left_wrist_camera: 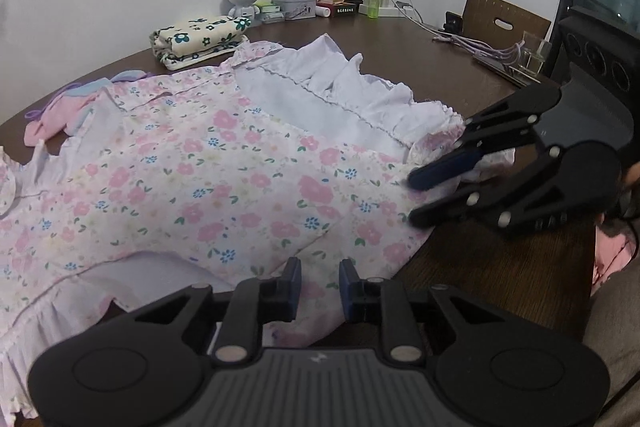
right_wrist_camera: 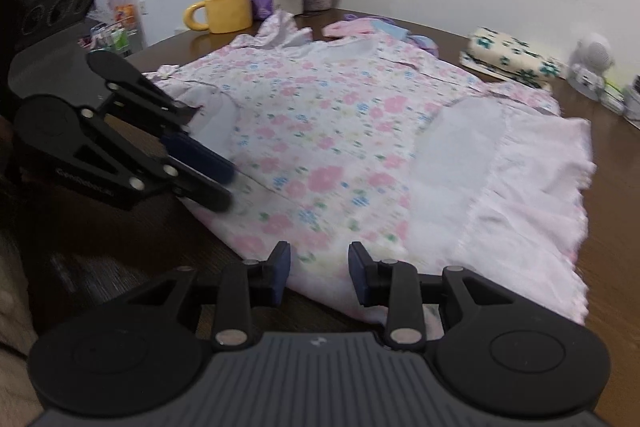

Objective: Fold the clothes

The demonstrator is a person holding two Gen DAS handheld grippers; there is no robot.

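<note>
Holding both grippers open, you have your left gripper (left_wrist_camera: pixel 319 277) over the near hem and your right gripper (right_wrist_camera: pixel 319 267) over the near edge, jaws apart and gripping nothing, with one floral dress (left_wrist_camera: pixel 208 163) spread flat on the brown table (left_wrist_camera: pixel 472 259). If you pinch just one layer or pull unevenly, I'd expect the thin fabric to bunch or slide off the near table edge. Count: one dress, one folded floral cloth (left_wrist_camera: pixel 198 41) far left, one yellow mug (right_wrist_camera: pixel 224 11), two grippers.
</note>
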